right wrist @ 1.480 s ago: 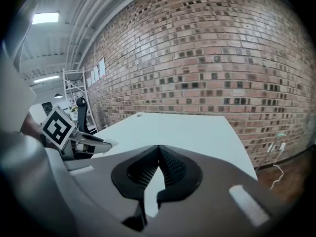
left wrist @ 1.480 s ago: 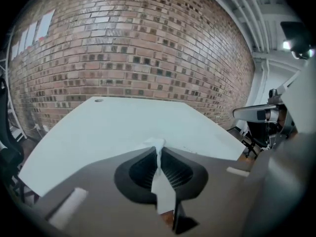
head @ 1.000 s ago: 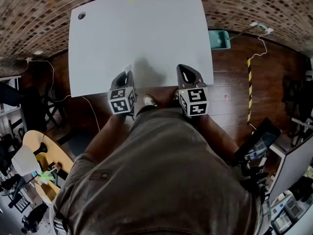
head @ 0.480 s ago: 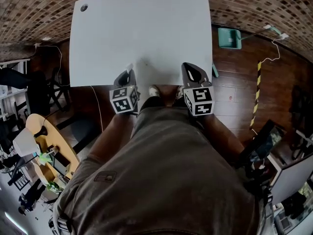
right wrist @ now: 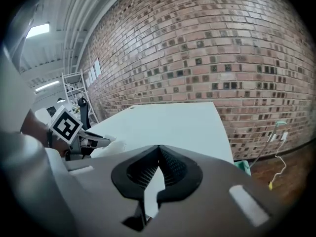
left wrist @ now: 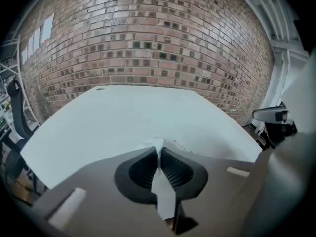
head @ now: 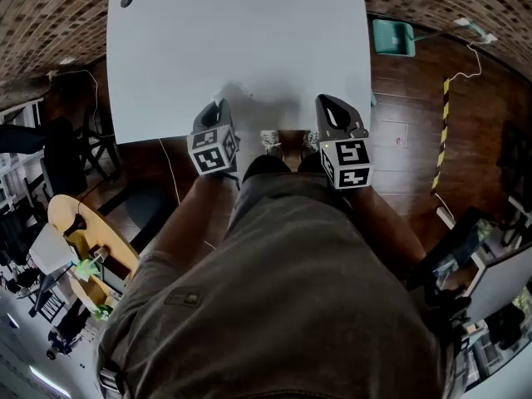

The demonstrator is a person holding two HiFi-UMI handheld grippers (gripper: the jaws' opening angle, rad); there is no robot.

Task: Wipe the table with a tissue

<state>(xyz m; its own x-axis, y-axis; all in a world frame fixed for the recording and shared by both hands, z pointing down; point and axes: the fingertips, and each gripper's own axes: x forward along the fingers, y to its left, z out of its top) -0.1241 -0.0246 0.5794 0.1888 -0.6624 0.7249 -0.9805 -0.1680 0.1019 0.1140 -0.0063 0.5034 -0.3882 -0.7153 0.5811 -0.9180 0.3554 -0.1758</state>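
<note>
White tissue (left wrist: pixel 157 146) is pinched in my left fingers (left wrist: pixel 139 170); right fingers (right wrist: pixel 138 175) are pressed together, empty. Next I should rub the worktop (head: pixel 241 40).

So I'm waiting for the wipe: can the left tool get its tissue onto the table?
Likely yes: the left tool grips the tissue right over the table's near edge, with nothing in between.
</note>
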